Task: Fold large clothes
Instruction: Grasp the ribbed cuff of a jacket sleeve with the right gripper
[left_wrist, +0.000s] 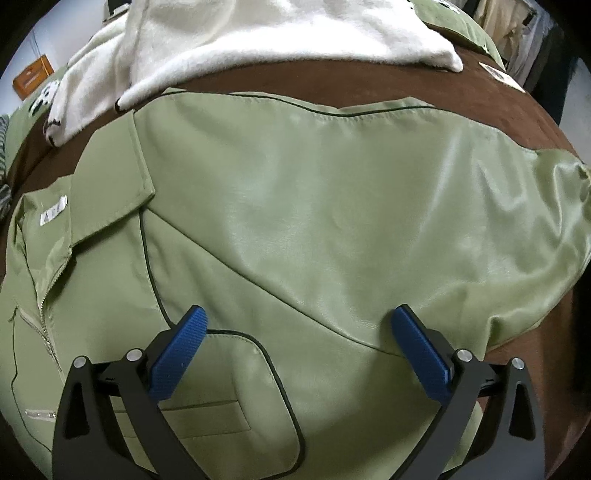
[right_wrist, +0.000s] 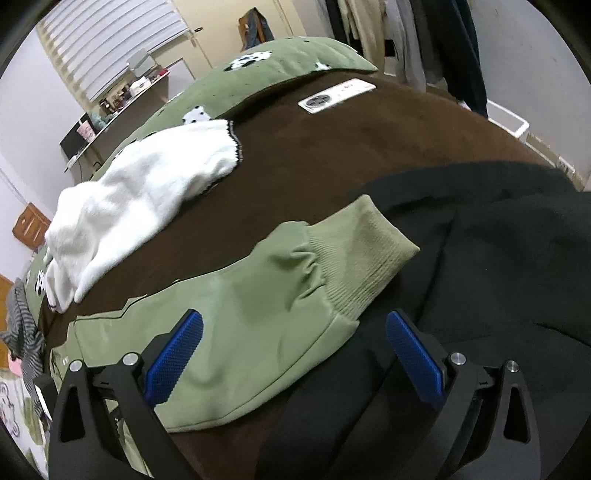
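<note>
Brown bedding (left_wrist: 332, 85) covers the bed, with a white fleece garment (left_wrist: 258, 33) bunched toward the upper left of both views. Spread across the middle lies the green jacket (left_wrist: 295, 221), collar at the left and its sleeve (right_wrist: 295, 280) running rightward to a ribbed cuff (right_wrist: 373, 251). The left hand-held gripper (left_wrist: 295, 325) hovers released over the chest. The right hand-held gripper (right_wrist: 295, 328), also released, sits nearer the sleeve, straddling it below the cuff, beside a black garment (right_wrist: 517, 258).

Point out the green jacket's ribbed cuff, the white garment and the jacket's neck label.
ribbed cuff (right_wrist: 373, 254), right wrist view, middle of the ribbing.
white garment (right_wrist: 147, 184), right wrist view, central body.
neck label (left_wrist: 53, 215), left wrist view, label centre.
</note>
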